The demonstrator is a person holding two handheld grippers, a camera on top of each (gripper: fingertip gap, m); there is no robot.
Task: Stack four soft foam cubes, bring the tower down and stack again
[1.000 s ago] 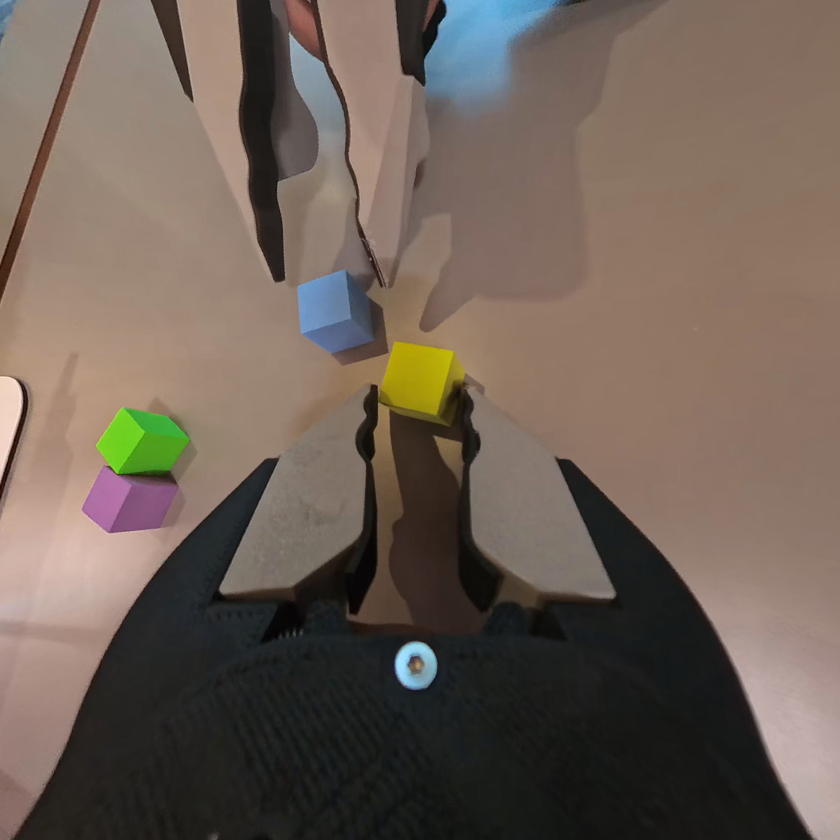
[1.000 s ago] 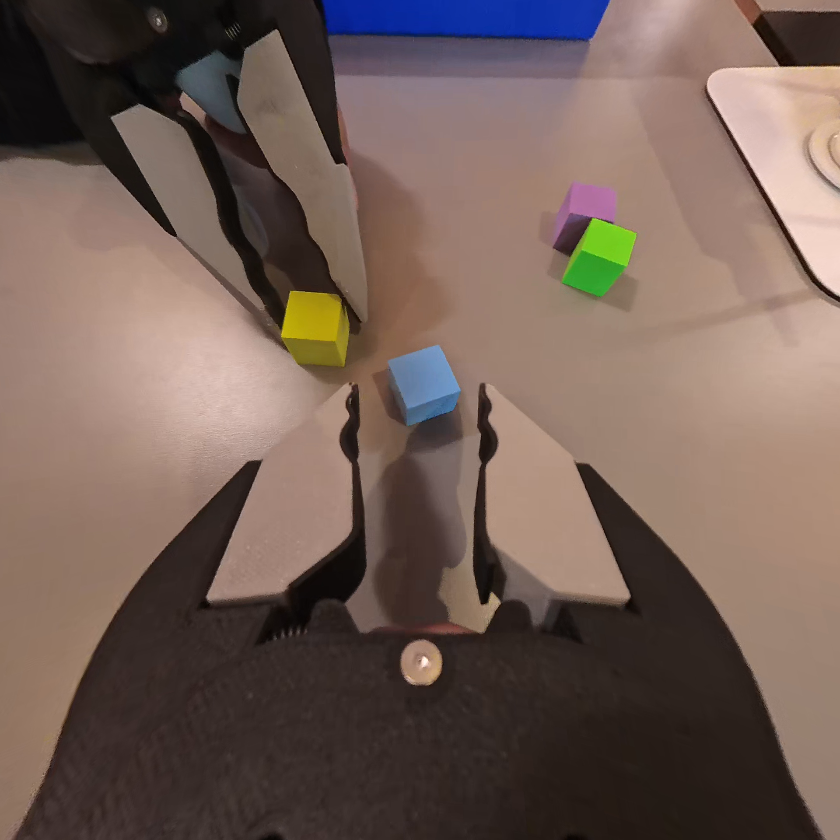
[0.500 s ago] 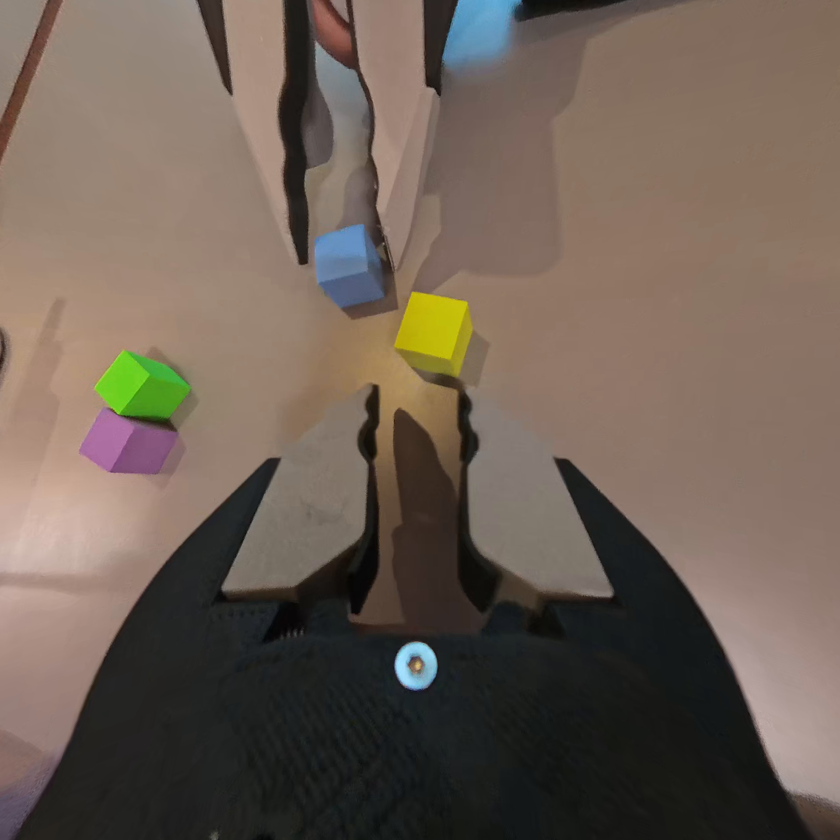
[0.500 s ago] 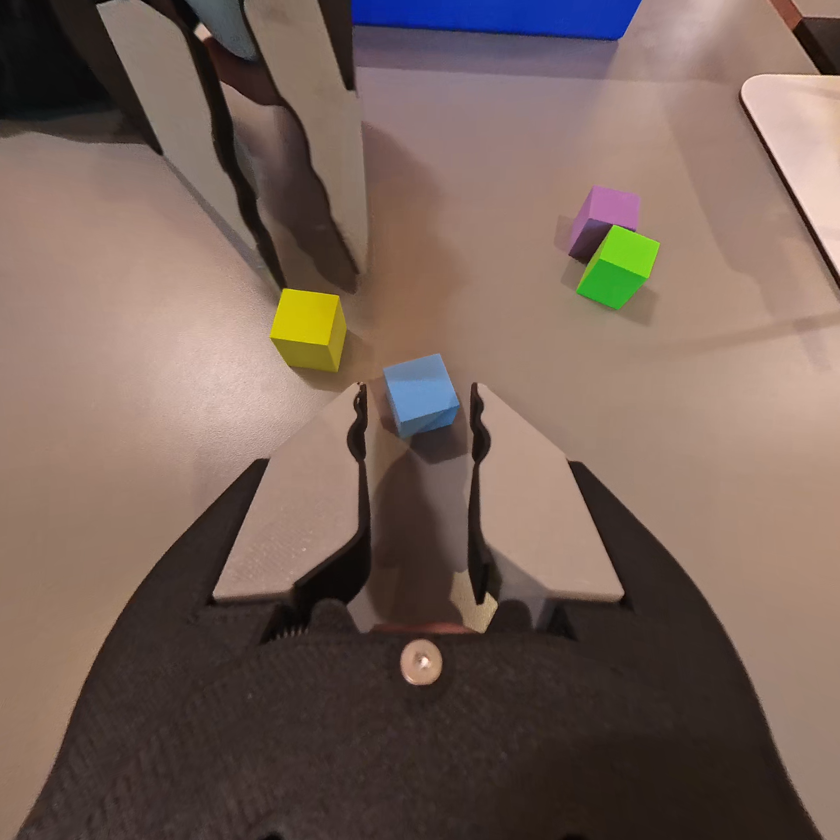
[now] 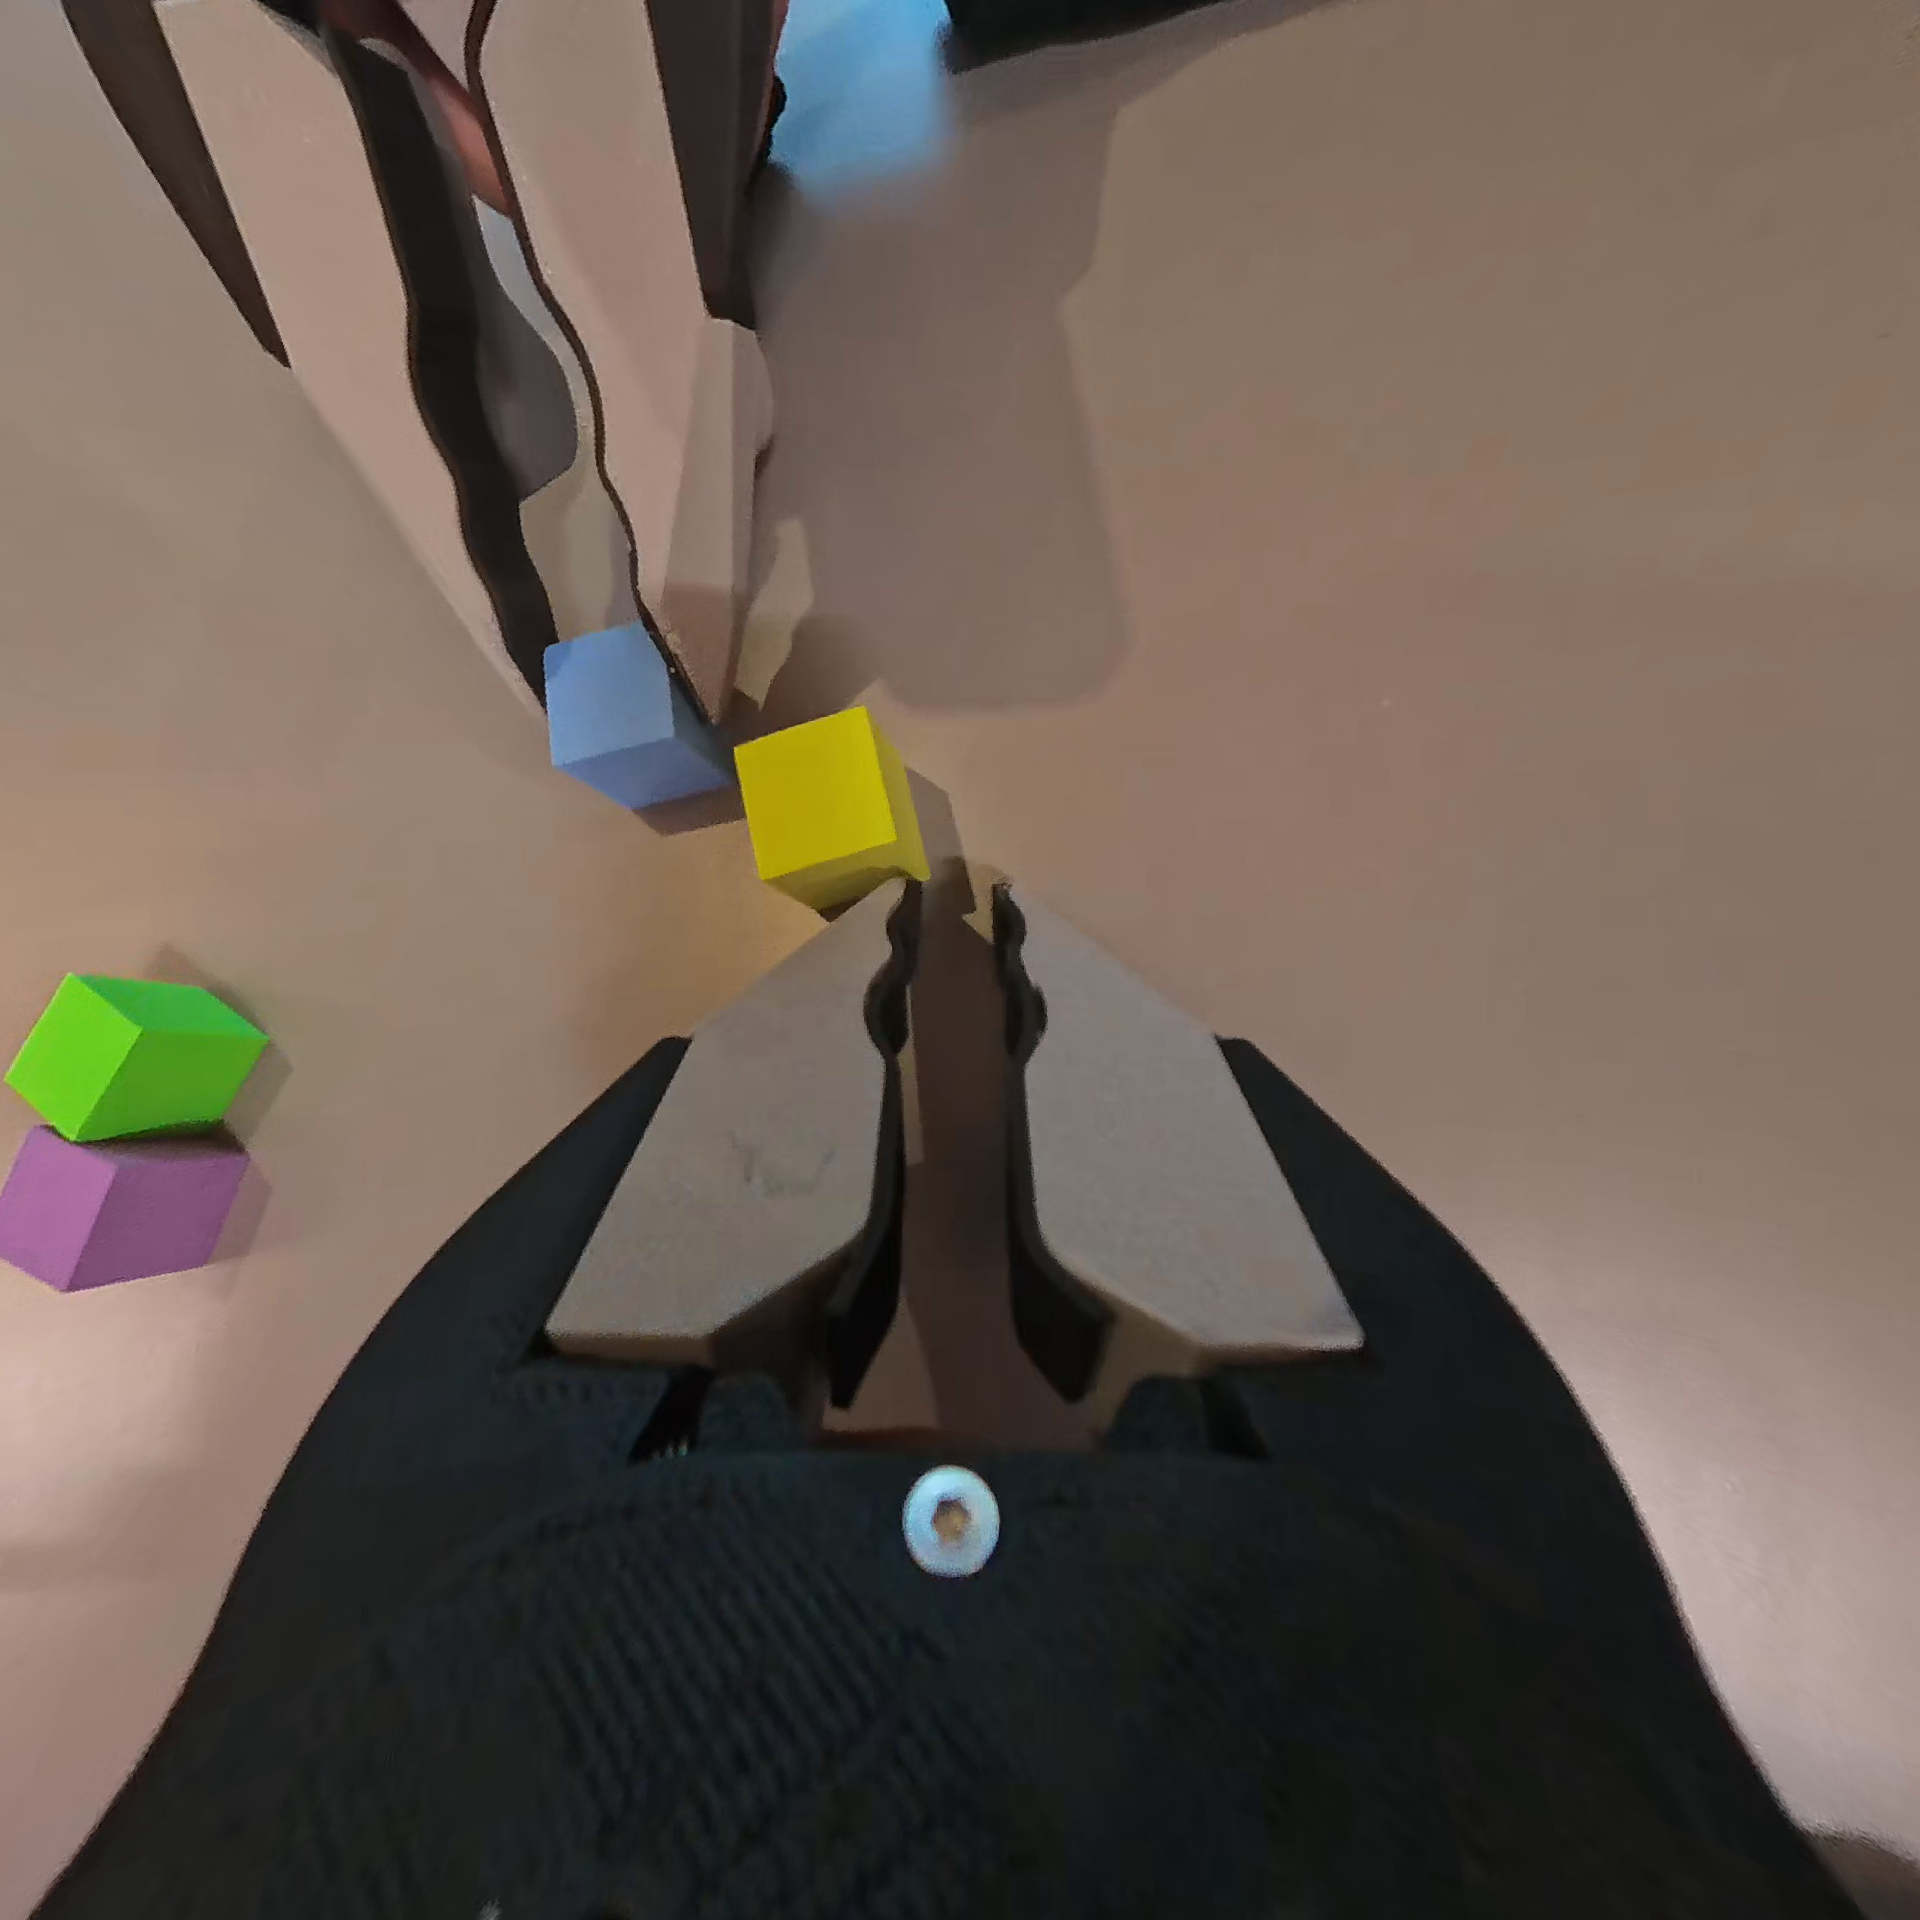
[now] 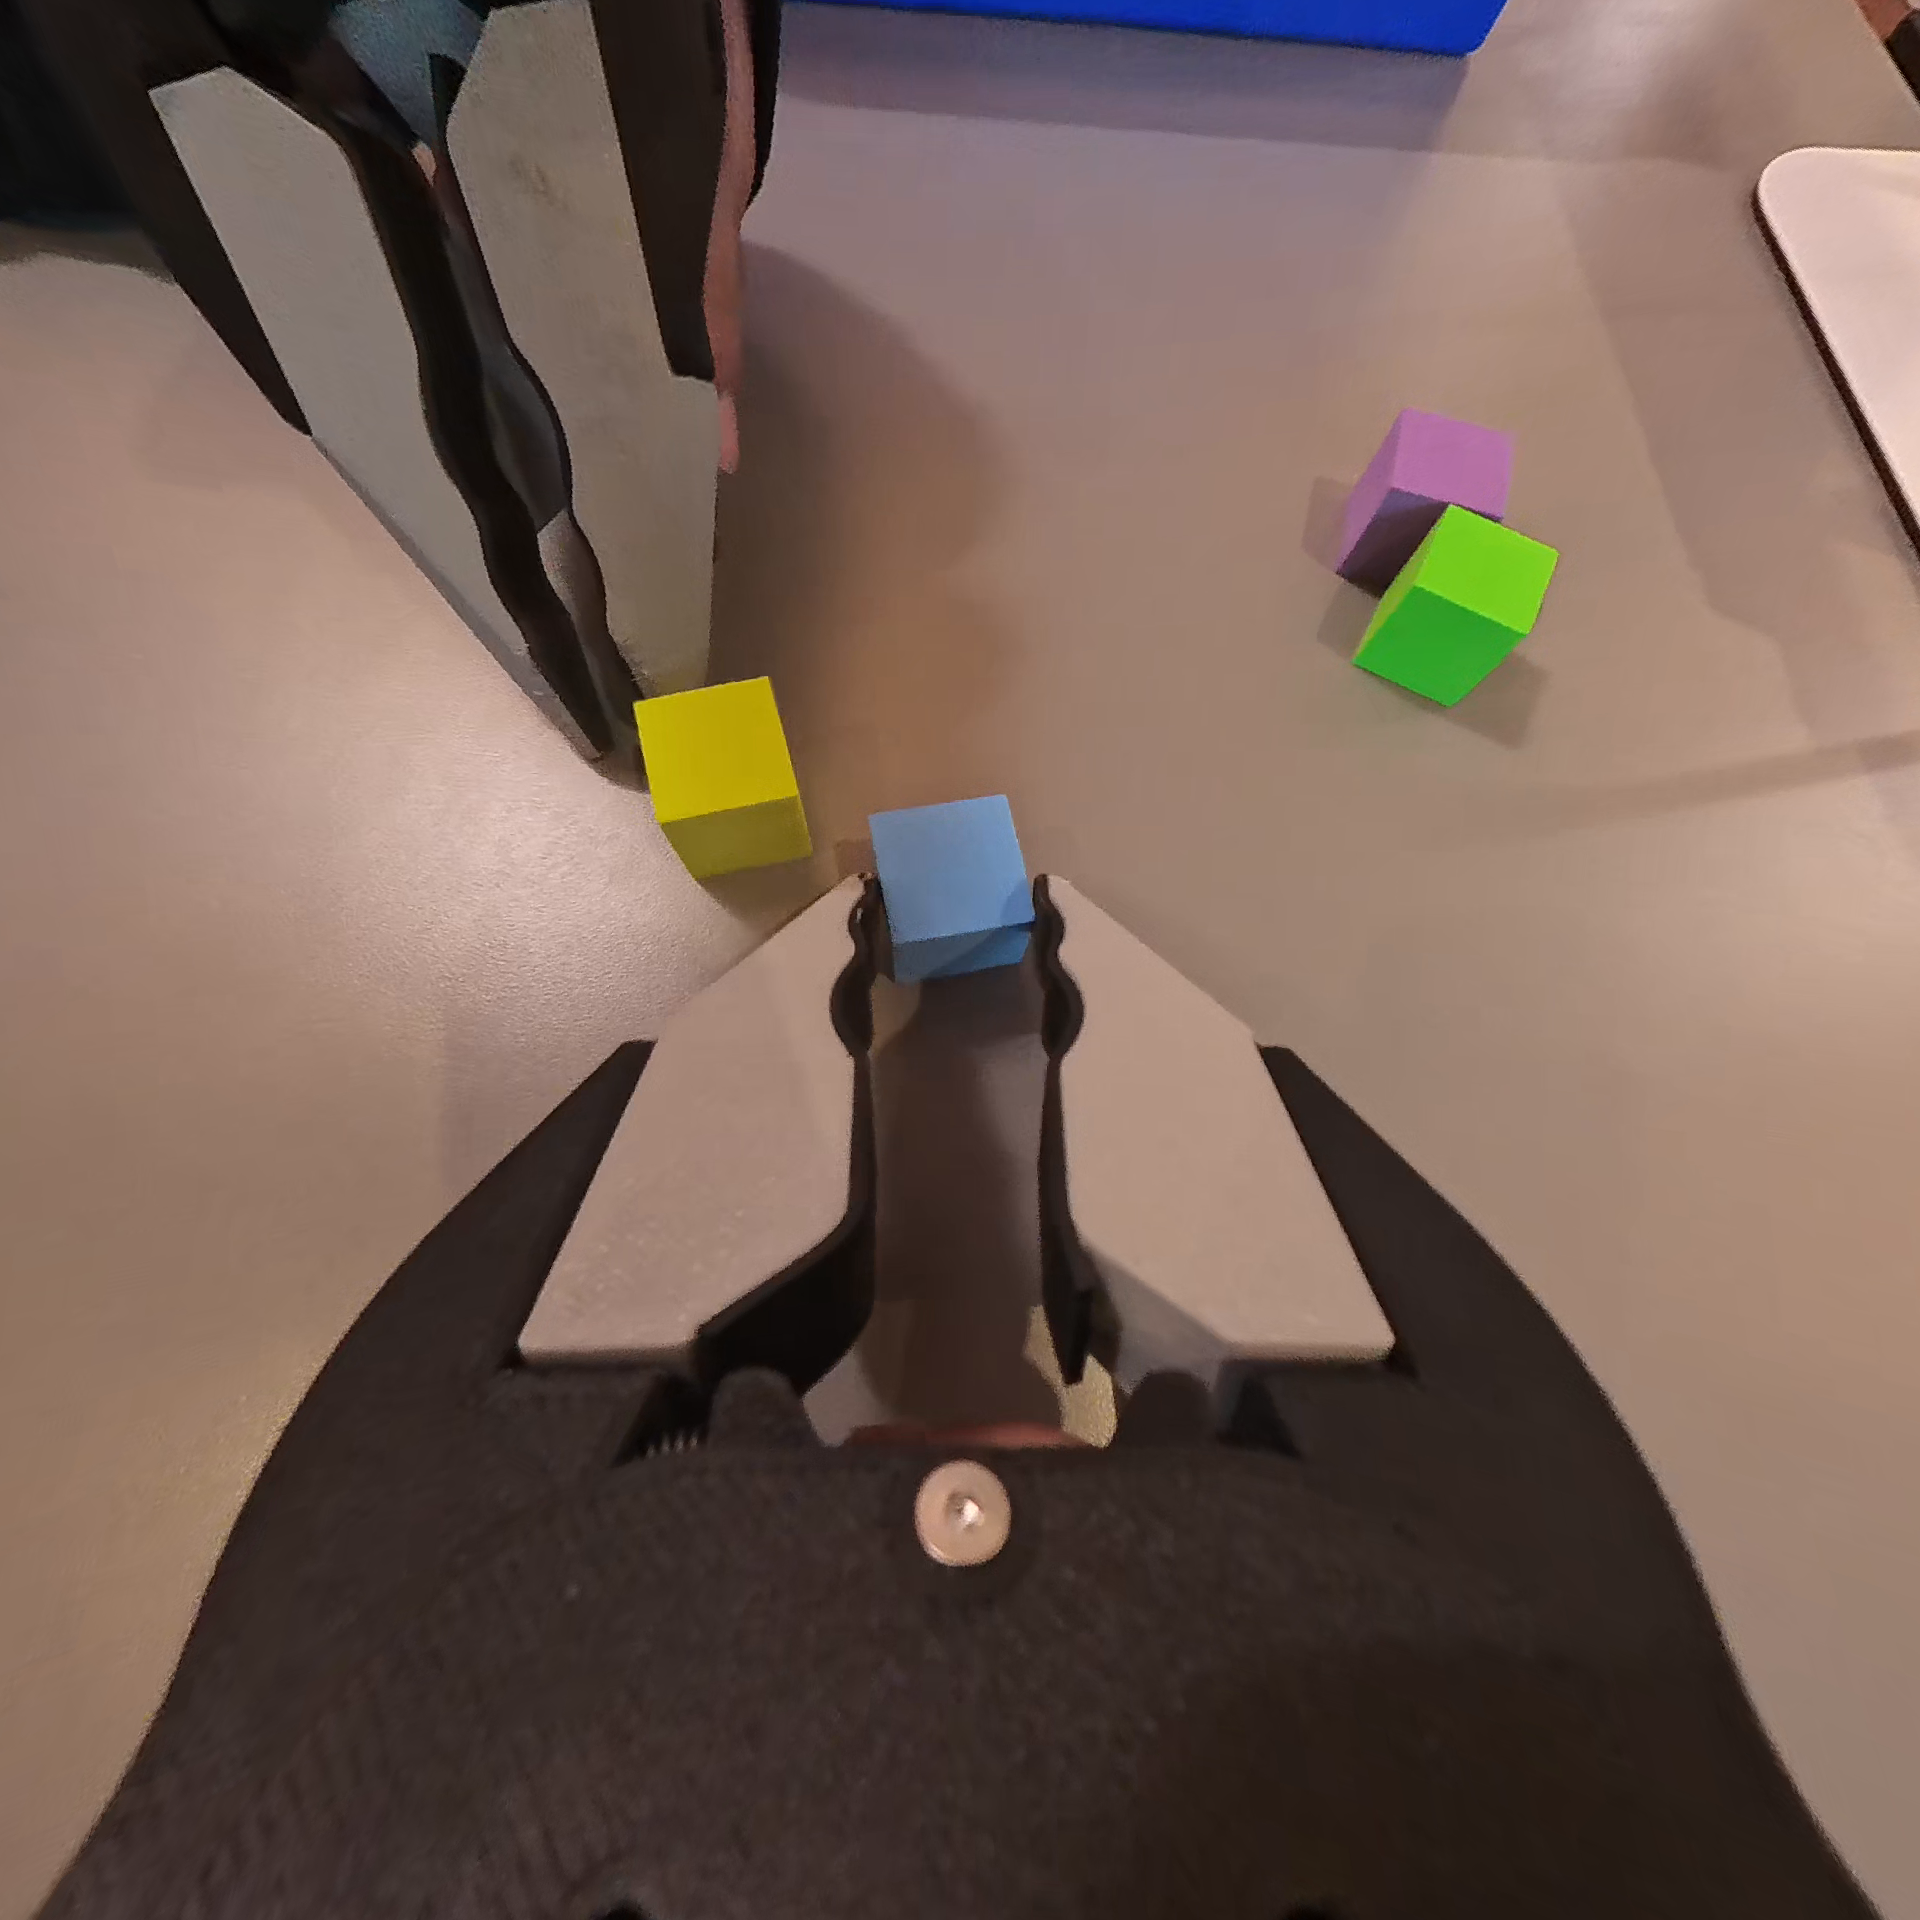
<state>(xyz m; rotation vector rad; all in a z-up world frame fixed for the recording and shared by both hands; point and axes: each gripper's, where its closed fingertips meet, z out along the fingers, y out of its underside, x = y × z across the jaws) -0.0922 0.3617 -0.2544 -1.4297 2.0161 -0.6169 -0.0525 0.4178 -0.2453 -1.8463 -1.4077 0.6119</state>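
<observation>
Four foam cubes lie loose on the tan table (image 5: 1455, 727). My right gripper (image 6: 951, 894) is shut on the blue cube (image 6: 951, 883), its pads against the cube's two sides, low at the table. The yellow cube (image 6: 722, 774) sits just left of the blue one. My left gripper (image 5: 951, 894) is nearly shut with a narrow gap and holds nothing; its left fingertip touches the yellow cube (image 5: 826, 805). The green cube (image 6: 1455, 603) leans against the purple cube (image 6: 1439, 468) farther right. In the left wrist view the blue cube (image 5: 623, 717) shows between the right gripper's tips.
A white board with a dark edge (image 6: 1849, 312) lies at the right side of the table. A blue object (image 6: 1143, 16) stands at the far edge. The green cube (image 5: 135, 1049) and purple cube (image 5: 114, 1210) sit at the left in the left wrist view. The blue object (image 6: 1143, 16) is about 30 cm from both grippers' fingertips.
My right gripper has moved forward and closed on the blue cube. My left gripper let the yellow cube go, drew back, narrowed, and now stands with its tip beside that cube.
</observation>
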